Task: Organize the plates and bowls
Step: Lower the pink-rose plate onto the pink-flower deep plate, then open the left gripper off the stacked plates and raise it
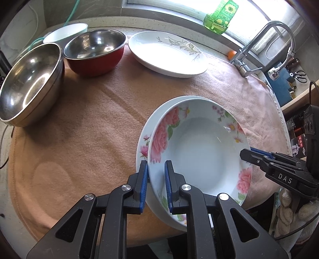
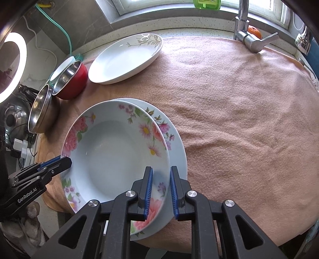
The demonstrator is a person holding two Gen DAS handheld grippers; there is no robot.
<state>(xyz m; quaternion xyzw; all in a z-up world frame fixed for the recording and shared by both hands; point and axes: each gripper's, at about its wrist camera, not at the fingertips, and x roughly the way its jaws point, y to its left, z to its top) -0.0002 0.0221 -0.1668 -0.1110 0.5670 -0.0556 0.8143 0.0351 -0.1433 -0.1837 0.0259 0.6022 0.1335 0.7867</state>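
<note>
Near the tabletop's [image 1: 83,139] front edge, the left claw [image 1: 156,186] and right claw [image 2: 161,192] each pinch opposite rims of the upper flowered plate [image 1: 201,151], tilted over another; glazed, stiff, breakable, slippery, so rim grips suit.

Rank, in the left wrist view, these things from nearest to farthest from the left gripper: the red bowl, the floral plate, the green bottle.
1. The floral plate: its rim sits between the fingers of the left gripper.
2. The red bowl: far, upper left on the cloth.
3. The green bottle: farthest, on the window sill.
</note>
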